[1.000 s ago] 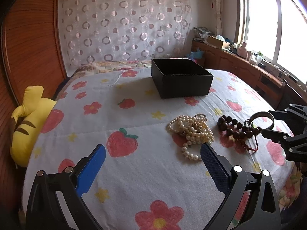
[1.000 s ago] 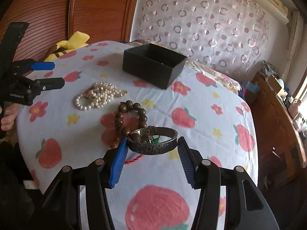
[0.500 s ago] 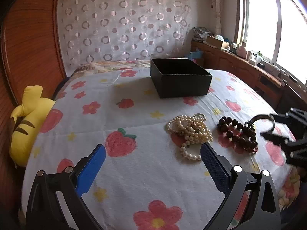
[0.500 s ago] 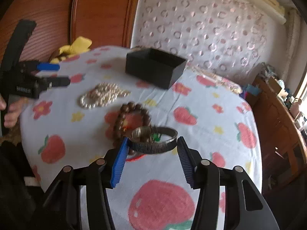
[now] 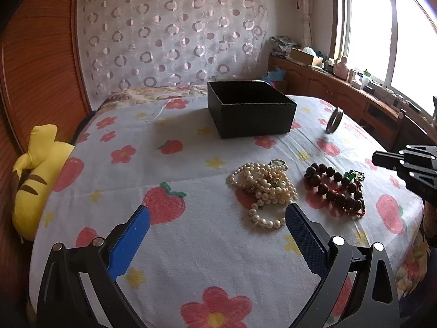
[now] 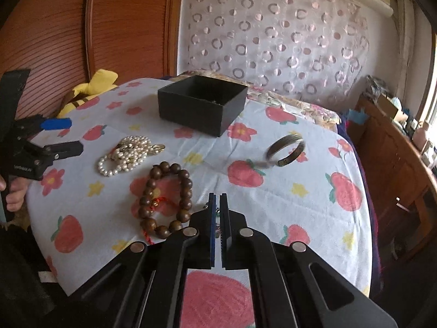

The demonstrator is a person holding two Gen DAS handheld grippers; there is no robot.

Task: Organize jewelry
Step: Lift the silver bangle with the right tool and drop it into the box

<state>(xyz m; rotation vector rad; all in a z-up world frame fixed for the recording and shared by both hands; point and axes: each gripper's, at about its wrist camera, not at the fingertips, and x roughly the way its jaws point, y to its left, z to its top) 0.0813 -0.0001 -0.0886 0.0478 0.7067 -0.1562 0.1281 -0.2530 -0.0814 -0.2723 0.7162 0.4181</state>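
Jewelry still waiting outside black box (image 6: 202,104): pearl necklace (image 6: 128,154) and wooden bead bracelet (image 6: 166,199) lying centre-left, metal bangle (image 6: 286,150) blurred at centre right. Your right gripper (image 6: 218,205) is sitting closed, empty; left gripper (image 5: 215,224) gaping. Nothing visibly boxed.

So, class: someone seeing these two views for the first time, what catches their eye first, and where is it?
Probably the black box, open, at the far middle of the strawberry-print bedspread. Next, the silver bangle, blurred and tilted on edge right of the box. Nearer lie the pearl necklace and wooden bead bracelet, with the shut right gripper empty beside the beads.
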